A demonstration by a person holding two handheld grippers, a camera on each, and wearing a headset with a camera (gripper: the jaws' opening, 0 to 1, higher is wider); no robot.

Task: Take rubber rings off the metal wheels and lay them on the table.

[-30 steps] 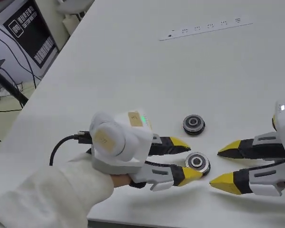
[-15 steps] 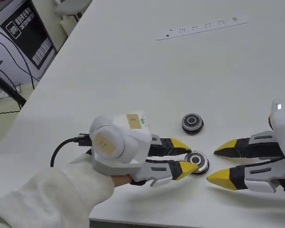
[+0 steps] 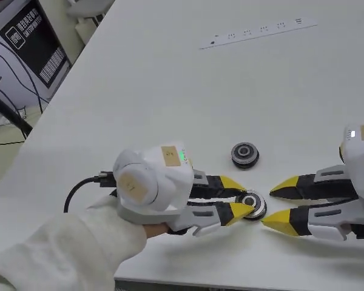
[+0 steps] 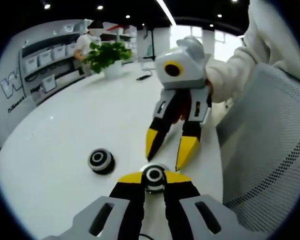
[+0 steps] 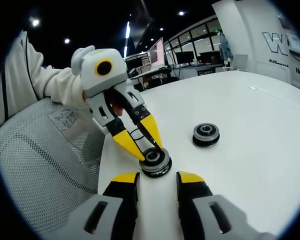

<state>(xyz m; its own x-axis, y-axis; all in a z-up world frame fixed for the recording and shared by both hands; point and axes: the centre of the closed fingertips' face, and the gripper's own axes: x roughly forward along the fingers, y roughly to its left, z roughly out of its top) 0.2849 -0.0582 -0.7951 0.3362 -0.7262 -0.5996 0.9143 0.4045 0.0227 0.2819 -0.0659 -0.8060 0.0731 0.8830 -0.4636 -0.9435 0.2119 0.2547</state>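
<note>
Rubber-rimmed and round, our metal wheel (image 3: 255, 204) sits pinched between the left gripper's (image 3: 248, 197) yellow tips. At its 3 o'clock our right gripper (image 3: 267, 208) gapes; a twin wheel (image 3: 245, 154) lies at 12.

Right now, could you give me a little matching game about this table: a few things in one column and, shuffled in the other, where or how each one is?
Things:
1. near wheel
2. far wheel
3. power strip
4. right gripper

Places and states:
A. open, tips just short of a wheel
B. lying alone on the table
C. between the left gripper's yellow tips
D. white, along the far side

Pairs: 1-C, 2-B, 3-D, 4-A.
</note>
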